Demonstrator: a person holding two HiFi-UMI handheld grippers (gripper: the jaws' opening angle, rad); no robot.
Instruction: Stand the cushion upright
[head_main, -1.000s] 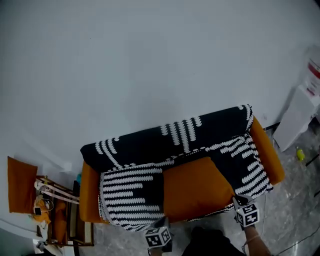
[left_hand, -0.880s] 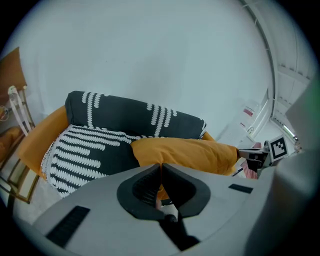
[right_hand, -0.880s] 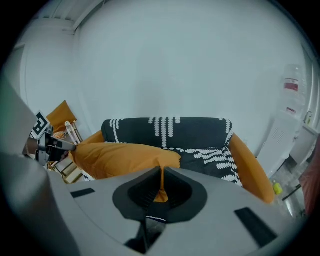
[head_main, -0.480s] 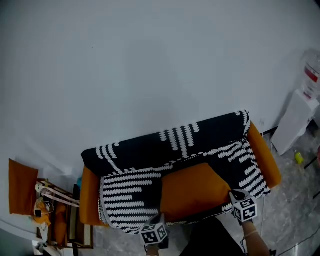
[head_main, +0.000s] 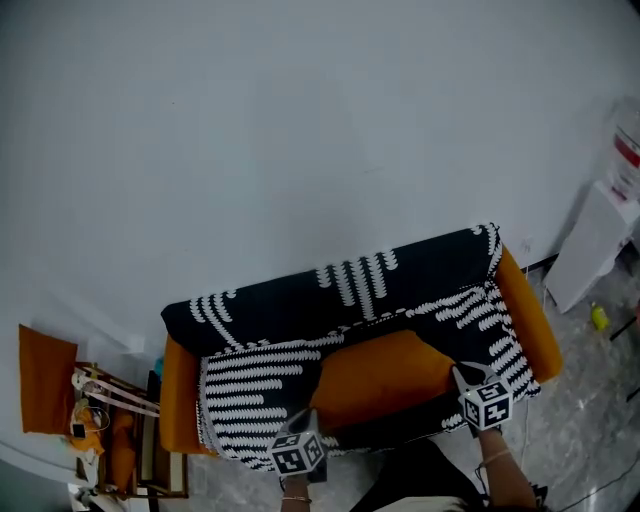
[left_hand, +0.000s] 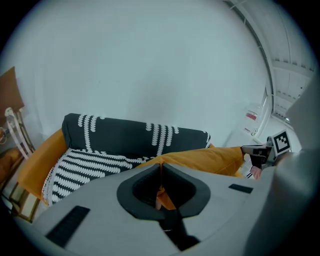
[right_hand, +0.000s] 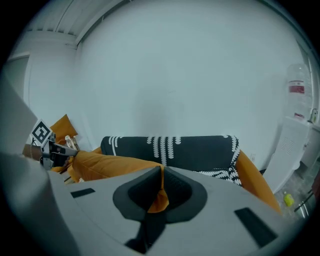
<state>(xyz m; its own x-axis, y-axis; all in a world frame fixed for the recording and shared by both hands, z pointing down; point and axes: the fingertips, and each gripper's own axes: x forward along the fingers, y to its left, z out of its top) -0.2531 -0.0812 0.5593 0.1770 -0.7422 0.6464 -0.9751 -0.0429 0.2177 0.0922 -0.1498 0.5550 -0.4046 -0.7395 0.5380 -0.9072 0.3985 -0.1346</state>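
one orange cushion (head_main: 385, 372) lies on the seat at the lower middle of the head view, held between two grippers. the left gripper (head_main: 308, 420) is clenched on the cushion's near left corner. in its own view orange cloth is pinched in the thin slit between the jaws. the right gripper (head_main: 462, 376) is clamped on the near right corner in the same way, with a fold of orange cloth hanging below its closed jaws. the cushion's near edge looks raised, with a dark gap under it, and its far edge is down toward the backrest.

there is one sofa (head_main: 525, 310), orange, running from lower left to right of centre. one black throw (head_main: 330, 290) with white stripe patterns covers its back and most of the seat. the arms are left bare.

a plain white wall (head_main: 300, 130) fills the upper frame. a grey marbled floor (head_main: 590, 410) shows at the lower right, with one white unit (head_main: 595, 240) at the right edge and one small yellow thing (head_main: 598, 317) below it. at the lower left stand one orange pad (head_main: 45, 380) and one cluttered rack (head_main: 110, 420).
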